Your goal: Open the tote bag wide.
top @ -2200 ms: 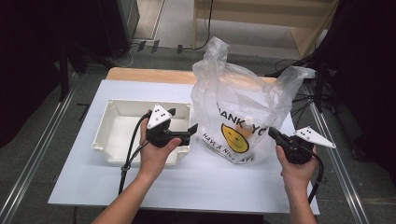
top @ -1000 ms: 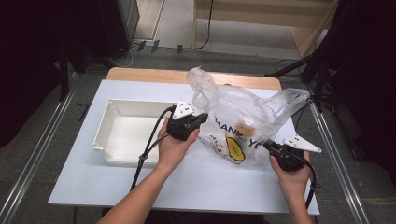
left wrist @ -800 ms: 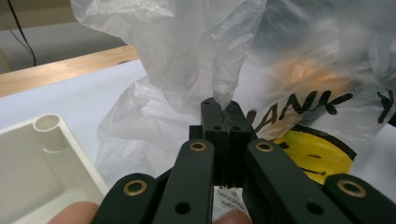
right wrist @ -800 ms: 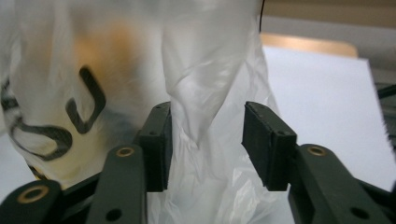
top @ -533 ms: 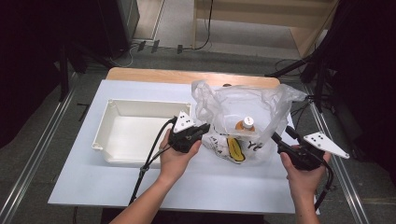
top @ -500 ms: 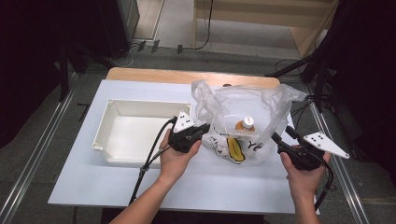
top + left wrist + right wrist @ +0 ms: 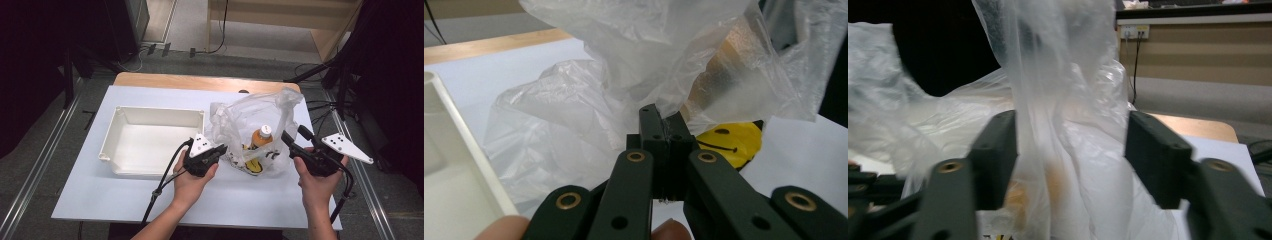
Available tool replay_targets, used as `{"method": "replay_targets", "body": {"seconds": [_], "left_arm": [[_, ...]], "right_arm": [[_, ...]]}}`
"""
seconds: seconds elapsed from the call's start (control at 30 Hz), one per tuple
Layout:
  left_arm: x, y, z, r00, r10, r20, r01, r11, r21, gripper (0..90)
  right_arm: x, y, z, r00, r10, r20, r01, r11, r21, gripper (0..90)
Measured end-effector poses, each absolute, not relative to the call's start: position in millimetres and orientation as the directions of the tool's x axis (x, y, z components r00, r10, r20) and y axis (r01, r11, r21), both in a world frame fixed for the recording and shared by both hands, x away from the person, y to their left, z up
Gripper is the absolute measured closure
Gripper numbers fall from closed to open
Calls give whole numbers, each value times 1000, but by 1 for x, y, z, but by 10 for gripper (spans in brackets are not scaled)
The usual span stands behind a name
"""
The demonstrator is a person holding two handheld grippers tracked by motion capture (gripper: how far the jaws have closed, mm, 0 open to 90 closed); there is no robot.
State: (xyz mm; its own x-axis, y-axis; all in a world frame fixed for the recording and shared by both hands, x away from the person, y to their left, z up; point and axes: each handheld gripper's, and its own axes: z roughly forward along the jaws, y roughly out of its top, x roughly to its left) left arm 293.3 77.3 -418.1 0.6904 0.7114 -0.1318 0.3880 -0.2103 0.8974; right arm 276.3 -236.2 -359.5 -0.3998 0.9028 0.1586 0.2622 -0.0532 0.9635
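- A white desk (image 7: 90,190) carries a white tray (image 7: 150,142) and a plastic bag (image 7: 240,125) beside it.
- Left hand-held gripper (image 7: 661,132) is clamped on the bag's edge.
- Right hand-held gripper (image 7: 1070,160) has its jaws apart around a bag handle.

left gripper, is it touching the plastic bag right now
Touching. In the left gripper view, the left gripper has its jaws shut on a fold of the plastic bag.

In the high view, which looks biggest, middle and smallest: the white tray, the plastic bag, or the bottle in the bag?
1. white tray, the widest thing on the table.
2. plastic bag, crumpled, a bit smaller than the tray.
3. bottle, clearly smallest; the bag hides part of it.
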Motion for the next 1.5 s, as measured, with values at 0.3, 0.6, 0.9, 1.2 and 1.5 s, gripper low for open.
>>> {"method": "replay_targets", "body": {"seconds": [0.3, 0.6, 0.9, 1.2, 1.5], "left_arm": [[284, 72, -430, 707, 693, -141, 395, -222, 891, 900], [279, 63, -440, 722, 678, -141, 398, -240, 885, 900], [273, 57, -450, 730, 668, -144, 406, -255, 878, 900], [269, 58, -458, 732, 665, -149, 415, -261, 872, 900], [268, 58, -468, 688, 702, -186, 491, -261, 832, 900]], "right_arm": [[281, -231, -371, -395, 909, 135, 296, -12, 955, 900], [274, -231, -356, -427, 892, 149, 207, -64, 976, 367], [288, -210, -358, -451, 880, 147, 250, -33, 968, 493], [294, -215, -377, -425, 897, 118, 290, 11, 957, 900], [305, -225, -405, -349, 928, 133, 385, 12, 923, 900]]}}
